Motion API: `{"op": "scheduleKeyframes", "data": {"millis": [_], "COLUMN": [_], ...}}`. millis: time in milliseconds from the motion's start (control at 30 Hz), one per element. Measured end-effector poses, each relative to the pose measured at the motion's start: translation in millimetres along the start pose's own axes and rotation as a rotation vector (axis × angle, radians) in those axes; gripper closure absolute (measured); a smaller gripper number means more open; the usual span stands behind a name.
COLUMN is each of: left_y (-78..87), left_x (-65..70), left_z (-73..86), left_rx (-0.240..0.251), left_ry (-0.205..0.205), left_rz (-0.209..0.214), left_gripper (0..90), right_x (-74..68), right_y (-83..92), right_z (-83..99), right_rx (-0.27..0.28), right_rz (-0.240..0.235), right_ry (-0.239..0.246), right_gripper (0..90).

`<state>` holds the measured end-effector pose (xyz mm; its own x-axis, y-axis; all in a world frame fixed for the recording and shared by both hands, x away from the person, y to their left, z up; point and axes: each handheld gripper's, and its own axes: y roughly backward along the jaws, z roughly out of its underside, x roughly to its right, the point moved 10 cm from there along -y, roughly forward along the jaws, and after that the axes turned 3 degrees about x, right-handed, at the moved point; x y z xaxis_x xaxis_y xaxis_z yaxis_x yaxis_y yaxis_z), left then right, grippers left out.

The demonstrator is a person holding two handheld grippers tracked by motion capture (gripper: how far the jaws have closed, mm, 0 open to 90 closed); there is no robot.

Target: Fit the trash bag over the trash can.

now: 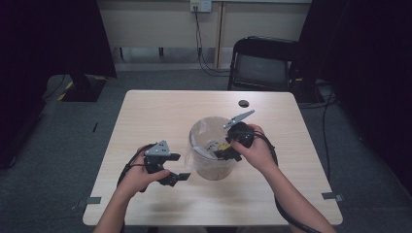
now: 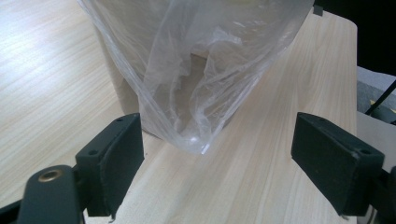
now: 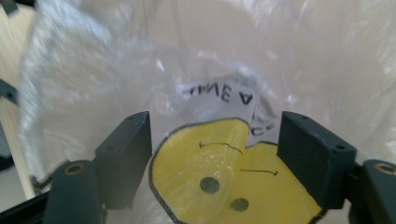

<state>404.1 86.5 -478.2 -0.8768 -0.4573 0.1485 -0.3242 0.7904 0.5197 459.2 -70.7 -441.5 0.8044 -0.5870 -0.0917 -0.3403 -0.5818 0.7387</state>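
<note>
A round beige bin [image 1: 212, 167] stands in the middle of the table, lined with a clear plastic bag [image 1: 204, 132]. My left gripper [image 1: 179, 166] rests low beside the bin's left side, open. In the left gripper view its jaws [image 2: 217, 158] stand wide apart, with the bag's hanging fold [image 2: 196, 70] and the bin wall [image 2: 119, 79] just ahead of them. My right gripper [image 1: 222, 151] reaches in over the bin's right rim. In the right gripper view its jaws [image 3: 215, 154] are open, and a yellow smiley face [image 3: 219, 182] printed on the bag [image 3: 116, 70] lies between them.
The light wooden table [image 1: 160, 111] has bare room on its left and far sides. A small black disc [image 1: 243, 103] lies near the far edge. A black chair [image 1: 262, 63] stands behind the table, and dark curtains hang on both sides.
</note>
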Motion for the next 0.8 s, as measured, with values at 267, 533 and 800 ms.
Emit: {"op": "scheduleKeyframes", "data": {"millis": [267,533,800], "left_y": [1.1,3.5,4.1], "left_x": [0.1,-1.2,-1.4], "left_z": [-1.0,-1.3,-1.8], "left_rx": [0.007,0.012,0.015], "left_ry": [-0.003,0.001,0.003], "left_rz": [-0.001,-0.003,-0.004], "left_gripper": [16.6,16.6,16.6], "right_x": [-3.1,-24.6,-26.8], "right_y": [5.5,-12.5,-21.5], "right_z": [-28.3,-31.1,-20.3], "right_rx": [0.159,0.123,0.066], "right_rz": [-0.018,-0.067,-0.064], "right_ry": [-0.093,-0.032,-0.012], "right_gripper": [22.7,23.2,23.7]}}
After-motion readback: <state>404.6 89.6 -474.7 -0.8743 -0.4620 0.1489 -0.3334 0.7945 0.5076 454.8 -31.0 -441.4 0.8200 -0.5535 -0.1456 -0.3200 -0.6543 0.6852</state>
